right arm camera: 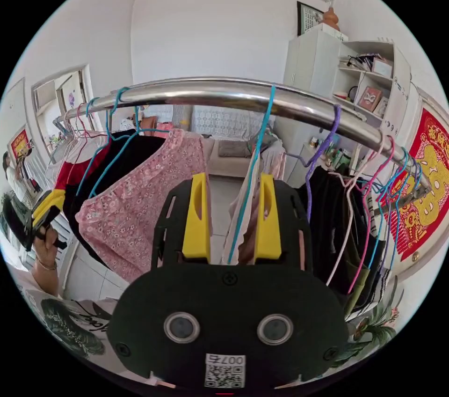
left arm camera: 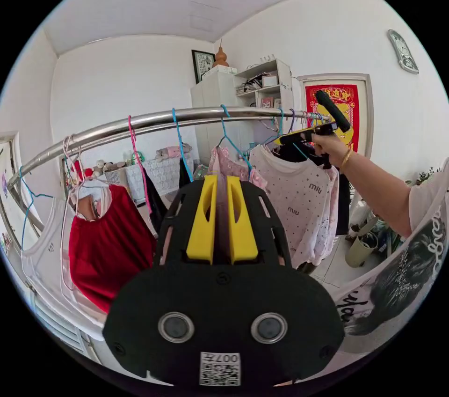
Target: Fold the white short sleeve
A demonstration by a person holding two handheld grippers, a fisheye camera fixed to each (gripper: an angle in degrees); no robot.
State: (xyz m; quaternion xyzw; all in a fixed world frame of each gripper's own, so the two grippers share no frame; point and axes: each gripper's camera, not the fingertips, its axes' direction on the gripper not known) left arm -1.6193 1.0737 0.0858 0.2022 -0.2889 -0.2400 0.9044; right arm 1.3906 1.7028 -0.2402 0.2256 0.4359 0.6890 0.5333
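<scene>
Left gripper view has its own tongs (left arm camera: 222, 219) in the foreground, the two yellow jaws nearly together with only a thin slit between them and nothing caught in it. Beyond them runs a steel rail (left arm camera: 140, 123) hung with clothes on wire hangers: a red top (left arm camera: 110, 247) on one side, a pink floral garment (left arm camera: 227, 165) straight past the jaw tips, and the white short sleeve (left arm camera: 299, 209), dotted, hanging next along on a blue hanger. At the far end of that stretch of rail the other tongs (left arm camera: 287, 138) are held up by a hand (left arm camera: 329, 146), their tip right at the white garment's collar; whether they are parted or pressing on anything I cannot tell from here.

Right gripper view shows its own tongs (right arm camera: 231, 216) with the jaws standing apart. A blue hanger wire (right arm camera: 252, 167) and a strip of pale cloth (right arm camera: 245, 224) drop between them, but neither jaw is seen pressing on them. The rail (right arm camera: 224, 92) crosses just above. A pink floral garment (right arm camera: 140, 200) hangs to one side, dark clothes (right arm camera: 332, 214) and a cluster of coloured hangers to the other. At the picture's edge the other tongs (right arm camera: 47, 207) sit in the person's hand (right arm camera: 47, 247). A white cabinet (right arm camera: 318, 69) and shelves stand behind the rail.
</scene>
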